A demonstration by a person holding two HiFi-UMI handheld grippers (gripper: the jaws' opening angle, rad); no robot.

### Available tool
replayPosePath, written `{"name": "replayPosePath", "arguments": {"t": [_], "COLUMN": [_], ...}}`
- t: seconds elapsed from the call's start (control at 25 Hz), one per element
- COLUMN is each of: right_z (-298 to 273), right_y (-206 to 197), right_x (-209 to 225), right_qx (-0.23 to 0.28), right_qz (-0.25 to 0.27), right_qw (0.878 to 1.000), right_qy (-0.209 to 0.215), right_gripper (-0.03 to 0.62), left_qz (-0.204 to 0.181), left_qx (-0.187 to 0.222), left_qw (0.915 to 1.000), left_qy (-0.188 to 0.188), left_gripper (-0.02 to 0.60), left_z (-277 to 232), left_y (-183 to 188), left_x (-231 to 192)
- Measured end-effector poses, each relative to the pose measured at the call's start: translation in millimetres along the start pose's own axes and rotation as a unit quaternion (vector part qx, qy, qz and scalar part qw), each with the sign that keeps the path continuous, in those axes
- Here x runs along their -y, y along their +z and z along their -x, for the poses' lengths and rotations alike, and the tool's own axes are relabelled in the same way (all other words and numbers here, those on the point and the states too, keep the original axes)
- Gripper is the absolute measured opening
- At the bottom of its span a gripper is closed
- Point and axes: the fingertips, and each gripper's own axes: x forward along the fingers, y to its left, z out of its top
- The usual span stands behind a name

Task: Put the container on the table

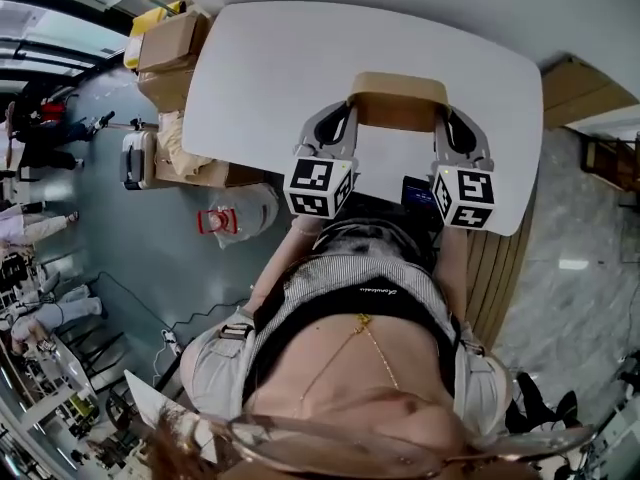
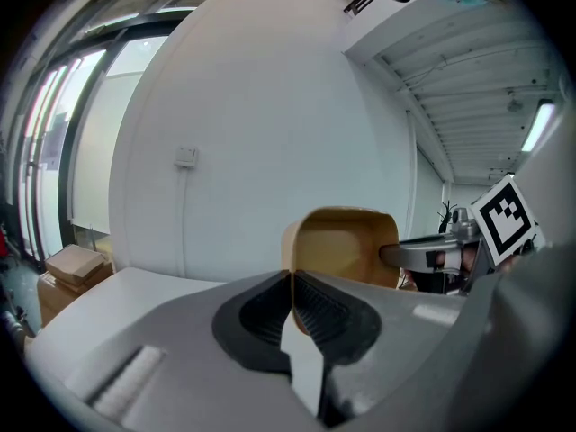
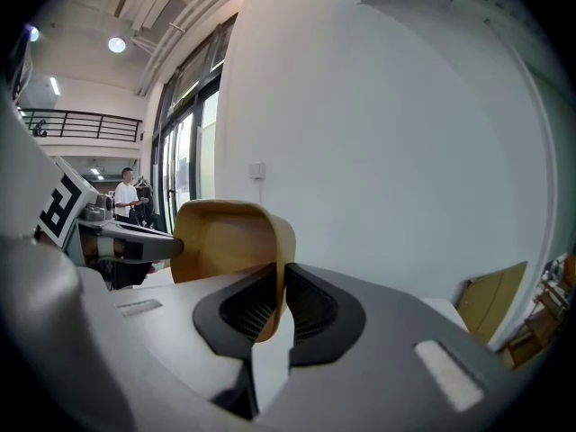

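Note:
A tan rectangular container [image 1: 397, 99] hangs over the near part of the white table [image 1: 300, 68], held from both sides. My left gripper [image 1: 350, 120] is shut on its left wall and my right gripper [image 1: 445, 120] is shut on its right wall. In the left gripper view the container [image 2: 346, 246] shows its open inside, its rim pinched between the ribbed pads [image 2: 315, 306]. In the right gripper view the container [image 3: 229, 241] is likewise pinched at its edge by the pads [image 3: 301, 309]. Whether its base touches the table cannot be told.
Cardboard boxes [image 1: 172, 43] and a stack of goods [image 1: 190, 163] stand on the floor left of the table. A white bag with red print [image 1: 222, 220] lies near the table's left corner. A dark phone-like object [image 1: 417, 192] sits near the front edge. Wooden panels [image 1: 575, 83] lie at right.

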Motion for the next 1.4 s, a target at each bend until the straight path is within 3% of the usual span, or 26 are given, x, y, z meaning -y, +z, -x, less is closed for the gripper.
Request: {"name": "replayPosePath", "arguments": {"t": [0.68, 1.4], "right_z": [8, -31], "right_y": [-13, -11], "right_x": [4, -23], "right_qx": [-0.008, -0.022], "right_qz": [-0.003, -0.032], "right_qw": [1.000, 0.998], "right_qy": [0.008, -0.046], "right_gripper": [0.048, 0.049], "left_qz": [-0.012, -0.033], "left_qx": [-0.003, -0.025], "left_qw": [0.9998, 0.9981], "left_qy": [0.013, -0.046], "left_gripper": [0.028, 0.023], "left_z": [2, -19], "left_y": [-14, -4], "left_x": [13, -41]}}
